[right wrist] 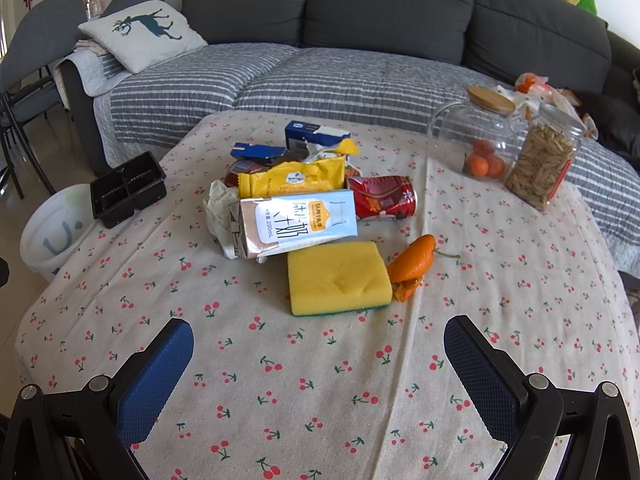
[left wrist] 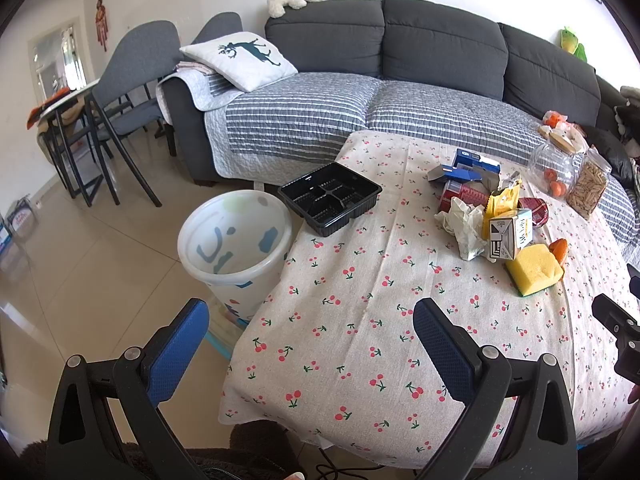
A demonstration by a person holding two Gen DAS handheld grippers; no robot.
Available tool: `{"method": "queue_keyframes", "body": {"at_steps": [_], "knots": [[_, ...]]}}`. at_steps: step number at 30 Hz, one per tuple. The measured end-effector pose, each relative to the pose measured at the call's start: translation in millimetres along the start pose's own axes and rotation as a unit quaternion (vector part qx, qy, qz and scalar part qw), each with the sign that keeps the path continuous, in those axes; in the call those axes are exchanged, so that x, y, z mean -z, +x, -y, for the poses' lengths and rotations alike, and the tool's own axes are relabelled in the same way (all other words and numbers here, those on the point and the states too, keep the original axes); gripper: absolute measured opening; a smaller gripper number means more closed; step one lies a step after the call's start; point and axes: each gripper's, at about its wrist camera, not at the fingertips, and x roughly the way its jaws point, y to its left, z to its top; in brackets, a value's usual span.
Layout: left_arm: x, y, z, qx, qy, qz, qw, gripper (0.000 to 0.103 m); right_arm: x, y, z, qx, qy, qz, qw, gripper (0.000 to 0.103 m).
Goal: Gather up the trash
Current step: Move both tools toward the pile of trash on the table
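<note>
Left wrist view: left gripper spread as wide as it goes, nothing between the blue pads, hanging over the near edge of the table. White bin on the floor, just beside the table's left edge, looking empty. Black tray at the far left corner, overhanging toward the bin. Trash heaped well apart on the right: tissue, yellow wrapper, carton, with a sponge touching the pile's near side.

Right wrist view: right gripper likewise fully spread and empty, aimed down at the cloth short of the sponge. Behind the sponge, carton lying flat across the pile; wrapper and crushed can behind it; blue boxes farthest back; peel just right of the sponge. Two jars far right, probably not trash.

Probably nothing binned yet. Best to start with the right gripper on the carton: top of the heap, stiff sides, easy to pinch across its narrow width. Worth coming in above the sponge rather than pushing through it. Soft tissue and wrapper better pinched deep. Tray nearest the bin, so likely one for the left gripper
</note>
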Motion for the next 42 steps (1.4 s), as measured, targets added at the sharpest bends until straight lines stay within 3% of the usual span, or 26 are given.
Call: {"method": "queue_keyframes", "body": {"at_steps": [33,42], "knots": [[-3.9,3.8,3.4,0.006,0.007,0.002,1.0,0.103,-2.1,-0.5,5.2,0.008,0.008,-0.003,1.0,0.103],[-39.2,9.7,45.4,0.05,0.102,0.009,0.9935,0.103,-40.0,-4.6,30.7,0.031,0.025,-0.007,0.999,0.103]]}}
